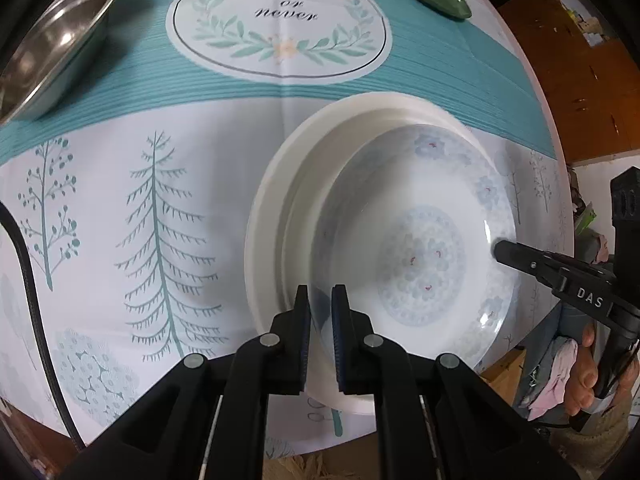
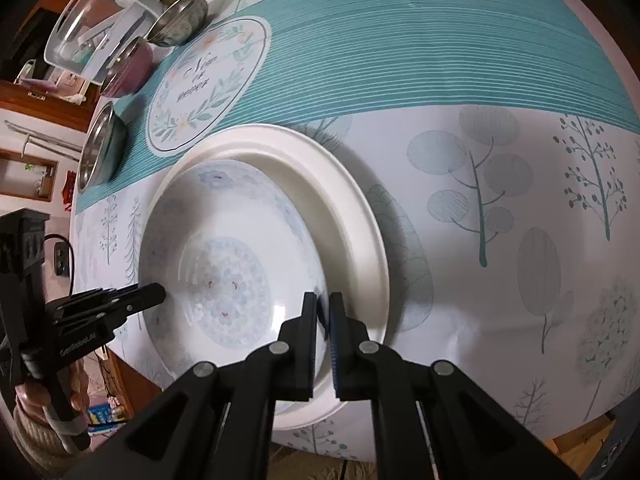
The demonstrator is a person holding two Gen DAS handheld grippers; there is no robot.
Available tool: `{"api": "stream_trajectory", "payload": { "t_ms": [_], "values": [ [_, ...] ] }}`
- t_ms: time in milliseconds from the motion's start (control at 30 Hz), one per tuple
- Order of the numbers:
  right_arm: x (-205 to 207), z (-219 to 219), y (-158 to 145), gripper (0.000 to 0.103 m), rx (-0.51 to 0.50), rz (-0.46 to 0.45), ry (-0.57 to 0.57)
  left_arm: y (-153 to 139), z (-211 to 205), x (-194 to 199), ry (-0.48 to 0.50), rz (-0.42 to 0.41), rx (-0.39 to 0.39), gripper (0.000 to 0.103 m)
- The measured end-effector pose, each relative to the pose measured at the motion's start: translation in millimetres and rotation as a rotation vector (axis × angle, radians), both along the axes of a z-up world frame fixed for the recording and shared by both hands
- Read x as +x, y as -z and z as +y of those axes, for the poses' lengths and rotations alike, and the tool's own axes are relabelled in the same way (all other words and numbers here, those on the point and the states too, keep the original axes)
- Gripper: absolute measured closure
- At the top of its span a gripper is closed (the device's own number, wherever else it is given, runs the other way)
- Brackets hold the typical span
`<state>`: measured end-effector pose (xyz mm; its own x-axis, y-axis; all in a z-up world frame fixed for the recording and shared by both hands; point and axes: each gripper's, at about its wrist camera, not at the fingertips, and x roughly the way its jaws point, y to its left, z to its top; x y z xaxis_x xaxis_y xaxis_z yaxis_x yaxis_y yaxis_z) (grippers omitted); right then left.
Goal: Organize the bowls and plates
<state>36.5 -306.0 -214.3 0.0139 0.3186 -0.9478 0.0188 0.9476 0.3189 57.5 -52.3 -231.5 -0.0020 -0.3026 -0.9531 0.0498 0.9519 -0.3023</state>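
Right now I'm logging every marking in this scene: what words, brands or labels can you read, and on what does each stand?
"Now or never": printed inside the leaf wreath medallion on the tablecloth; also seen in the right wrist view, sideways and blurred.
"DAS": white letters on the right tool, seen from the left wrist.
Embossed lettering on the left tool, seen from the right wrist: too blurred to read.
Floral plate: pattern only, no text.

tablecloth (image 1: pixel 120 208) medallion: "Now or never" | right tongs (image 1: pixel 496 248) body: "DAS"
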Motion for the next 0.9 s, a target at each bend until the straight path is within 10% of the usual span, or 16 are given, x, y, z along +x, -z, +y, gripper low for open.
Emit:
{"api": "stream_trajectory", "payload": {
  "t_ms": [333, 467, 900],
  "values": [
    [0.1, 4.1, -7.2, 0.083, -0.043, -0.031, 0.010, -10.0, -6.2, -2.2, -0.031, -0.003, -0.086, 0.041],
    [-3.3, 6.2, -21.4, 0.060, -0.096, -0.079, -0.004, -22.6, -10.4, -6.6, -0.020, -0.042, -0.046, 0.036],
    [-39.2, 12.0, -57.1, 0.059, -0.112, -0.127, -0.038, -91.2, -4.8, -45.6, -0.035, -0.185, -0.006, 0.025]
  ]
}}
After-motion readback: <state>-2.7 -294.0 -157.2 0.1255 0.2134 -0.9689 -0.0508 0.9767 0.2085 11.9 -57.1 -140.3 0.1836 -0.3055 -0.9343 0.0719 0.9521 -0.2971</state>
